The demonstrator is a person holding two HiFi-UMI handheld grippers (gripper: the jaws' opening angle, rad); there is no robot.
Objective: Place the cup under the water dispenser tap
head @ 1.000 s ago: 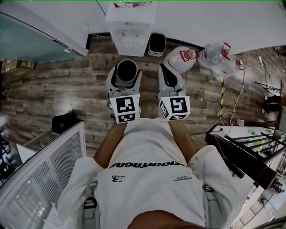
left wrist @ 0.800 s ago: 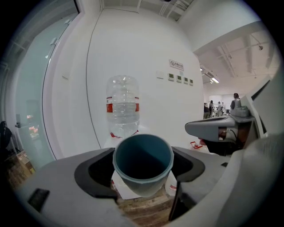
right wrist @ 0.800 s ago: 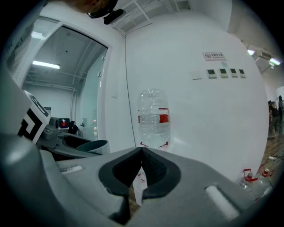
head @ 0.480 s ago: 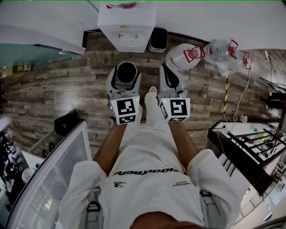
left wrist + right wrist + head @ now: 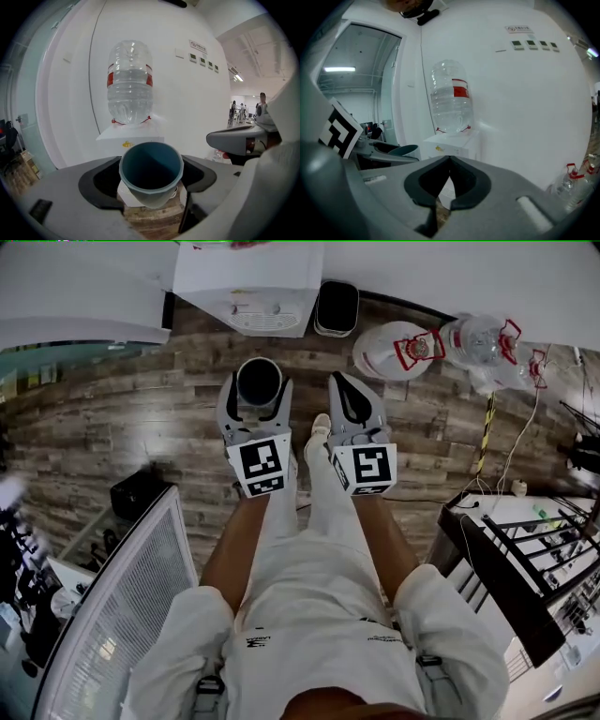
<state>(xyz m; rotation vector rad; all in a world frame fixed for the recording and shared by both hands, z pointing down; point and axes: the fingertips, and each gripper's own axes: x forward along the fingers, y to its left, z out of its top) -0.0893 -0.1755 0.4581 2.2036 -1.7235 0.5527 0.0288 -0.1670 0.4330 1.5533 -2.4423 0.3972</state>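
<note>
A blue-grey cup (image 5: 151, 172) stands upright, mouth up, between the jaws of my left gripper (image 5: 151, 180), which is shut on its sides. From the head view the cup (image 5: 260, 381) is a dark round mouth a short way in front of the white water dispenser (image 5: 248, 282). Ahead of the cup, the dispenser's upturned bottle (image 5: 130, 82) rises above its white top (image 5: 133, 136). My right gripper (image 5: 339, 382) hangs beside the left one, shut and empty; its jaw tips meet (image 5: 449, 161). The taps cannot be made out from either gripper view.
A black bin (image 5: 336, 307) stands right of the dispenser. Two spare water bottles (image 5: 394, 348) (image 5: 483, 343) lie on the wooden floor at the right. A white grille panel (image 5: 112, 615) is at the lower left, a black rack (image 5: 516, 559) at the right.
The person has stepped forward, and a foot now shows between the grippers. Both grippers have sunk and come closer to the dispenser. The cup stays in the left gripper.
</note>
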